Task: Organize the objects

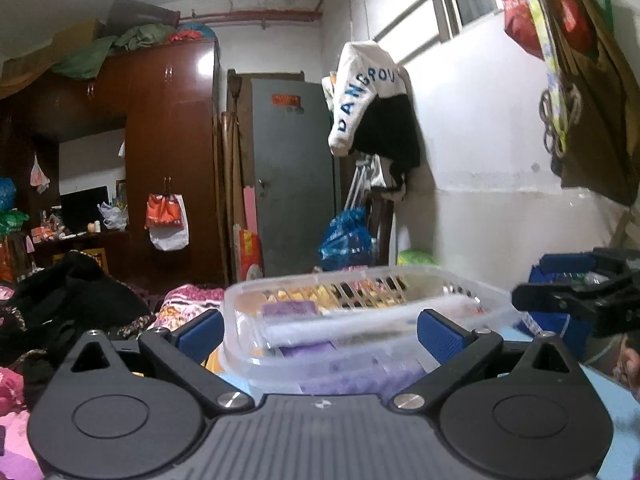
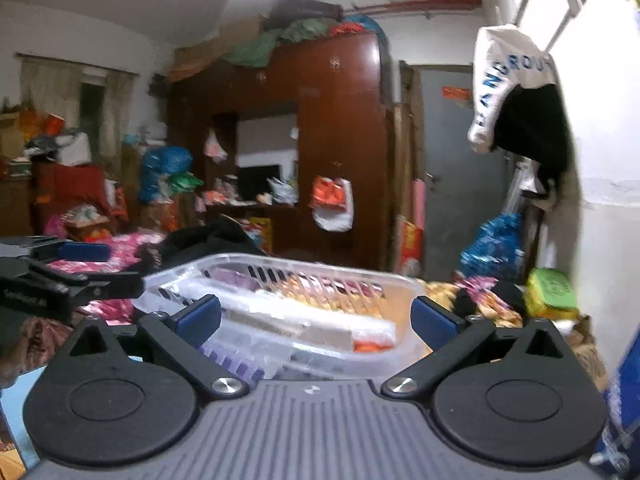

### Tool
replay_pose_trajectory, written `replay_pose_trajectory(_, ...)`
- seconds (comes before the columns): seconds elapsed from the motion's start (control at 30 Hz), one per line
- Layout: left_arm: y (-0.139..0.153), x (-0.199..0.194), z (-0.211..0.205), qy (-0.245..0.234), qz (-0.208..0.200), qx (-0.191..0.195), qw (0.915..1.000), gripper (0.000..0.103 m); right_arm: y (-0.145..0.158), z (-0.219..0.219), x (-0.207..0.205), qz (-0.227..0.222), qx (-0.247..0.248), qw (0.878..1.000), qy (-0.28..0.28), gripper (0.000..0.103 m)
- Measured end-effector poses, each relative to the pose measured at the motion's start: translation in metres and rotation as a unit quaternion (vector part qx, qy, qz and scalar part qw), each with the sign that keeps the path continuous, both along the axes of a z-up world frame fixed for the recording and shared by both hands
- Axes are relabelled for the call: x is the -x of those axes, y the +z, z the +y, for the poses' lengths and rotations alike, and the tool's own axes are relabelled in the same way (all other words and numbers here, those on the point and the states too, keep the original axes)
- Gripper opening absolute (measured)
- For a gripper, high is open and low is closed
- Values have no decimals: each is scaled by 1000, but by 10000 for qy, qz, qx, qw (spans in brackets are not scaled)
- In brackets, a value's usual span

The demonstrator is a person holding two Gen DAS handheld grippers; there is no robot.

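Observation:
A clear plastic slotted basket [image 1: 352, 304] lies straight ahead in the left wrist view, filled with purple packets, a white flat pack and yellow items. My left gripper [image 1: 320, 334] is open, its blue pads to either side of the basket's near end. The right gripper shows at the right edge of that view [image 1: 580, 300]. In the right wrist view the same basket [image 2: 288, 280] lies ahead, and my right gripper [image 2: 316, 320] is open around its near side. The left gripper shows at the left edge there [image 2: 68, 276].
A cluttered bedroom: a dark wooden wardrobe [image 1: 168, 152], a grey door [image 1: 294, 176], clothes hanging on the white wall [image 1: 372, 108], blue bags [image 1: 346, 236], dark clothing on floral bedding [image 1: 64, 300]. A light blue surface [image 1: 624, 408] lies under the basket.

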State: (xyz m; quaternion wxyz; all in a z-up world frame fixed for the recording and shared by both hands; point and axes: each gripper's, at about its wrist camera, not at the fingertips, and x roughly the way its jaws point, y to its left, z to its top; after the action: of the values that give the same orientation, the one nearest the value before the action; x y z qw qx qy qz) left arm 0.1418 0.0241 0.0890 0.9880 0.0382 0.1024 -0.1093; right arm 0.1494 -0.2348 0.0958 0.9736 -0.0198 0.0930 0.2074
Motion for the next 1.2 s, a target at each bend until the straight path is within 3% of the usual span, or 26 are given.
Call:
replay_pose_trajectory(0.1,2,25,-1,-78,39,45,10000,103,4,7,13,482,131,9944,-934,103)
replay_pose_trajectory(0.17,1,43,-3,-85,26,27,10000,103,4,12,29,303,399,9918,-1175,103)
replay_pose_trajectory(0.23,-1,54,-5,29,87,-31,10000,103,2,10,42,257,311,9933,-1083,103)
replay_pose_trajectory(0.43,-24,50,-8,115,290,42,9995,103,-21,-12,58,552,-608,9936,-782,103)
replay_pose_trajectory(0.57,-36,41,-11,55,544,31,9985,103,-31,-12,56,550,-476,9936,-860,103)
replay_pose_trajectory(0.9,-32,52,-14,103,434,134,9989,103,-31,1,68,434,-336,9951,-819,103)
replay_pose_trajectory(1.2,-31,55,-26,89,402,-10,9992,103,-31,5,72,318,-219,9952,-899,103)
